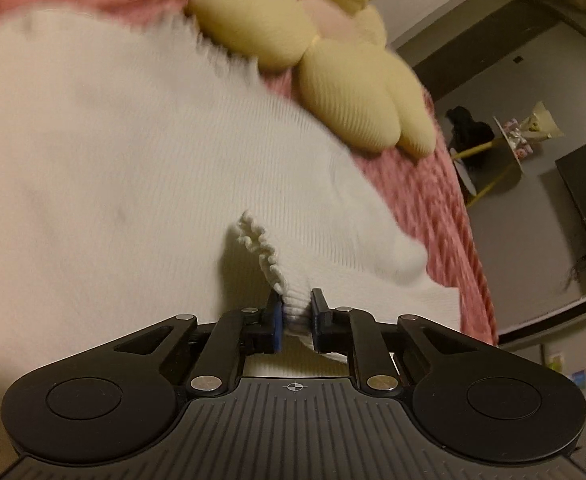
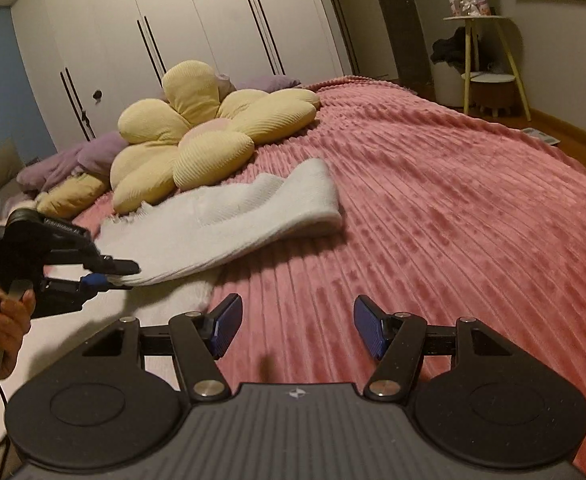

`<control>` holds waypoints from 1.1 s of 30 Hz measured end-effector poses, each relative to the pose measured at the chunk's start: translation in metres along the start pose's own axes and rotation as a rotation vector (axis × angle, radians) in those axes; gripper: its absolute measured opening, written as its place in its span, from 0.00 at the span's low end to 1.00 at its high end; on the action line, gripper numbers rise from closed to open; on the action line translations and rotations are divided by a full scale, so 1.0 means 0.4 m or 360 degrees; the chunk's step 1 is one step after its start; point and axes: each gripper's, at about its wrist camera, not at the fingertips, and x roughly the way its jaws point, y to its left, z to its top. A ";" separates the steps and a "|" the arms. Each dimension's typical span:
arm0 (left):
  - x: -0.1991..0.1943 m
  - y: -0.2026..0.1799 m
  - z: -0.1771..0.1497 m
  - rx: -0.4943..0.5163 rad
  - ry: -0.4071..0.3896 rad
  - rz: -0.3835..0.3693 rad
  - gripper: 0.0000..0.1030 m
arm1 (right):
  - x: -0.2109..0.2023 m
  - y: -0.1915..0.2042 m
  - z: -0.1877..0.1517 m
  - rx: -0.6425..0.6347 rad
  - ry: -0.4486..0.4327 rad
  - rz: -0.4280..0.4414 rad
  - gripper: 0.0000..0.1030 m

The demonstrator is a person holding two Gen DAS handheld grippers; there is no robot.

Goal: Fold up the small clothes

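Note:
A white ribbed garment [image 1: 141,152] lies on the pink bedspread [image 1: 425,196]; it also shows in the right wrist view [image 2: 229,216], partly lifted. My left gripper [image 1: 296,312] is shut on its frilled edge [image 1: 259,244], and it also shows in the right wrist view [image 2: 127,276] at the left, pinching the cloth's near end. My right gripper [image 2: 297,320] is open and empty, low over the bedspread [image 2: 433,208], to the right of the garment.
A yellow flower-shaped cushion [image 2: 197,132] rests just behind the garment, with purple pillows [image 2: 89,156] beyond. White wardrobe doors [image 2: 197,20] line the back. A small side table [image 2: 489,60] stands at the far right by the wall.

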 end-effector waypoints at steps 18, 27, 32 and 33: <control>-0.187 0.281 0.102 0.0013 -0.0268 0.0557 0.19 | 0.181 0.059 0.064 0.0581 0.0234 0.0521 0.59; -0.145 0.335 0.124 -0.0111 -0.0239 0.0360 0.27 | 0.280 0.044 0.064 0.0818 0.0295 0.0547 0.48; -0.169 0.329 0.146 -0.0100 -0.0306 0.0324 0.15 | 0.330 0.032 0.062 0.0952 0.0296 0.0526 0.41; -0.181 0.326 0.152 -0.0090 -0.0342 0.0311 0.14 | 0.335 0.035 0.065 0.0943 0.0287 0.0523 0.41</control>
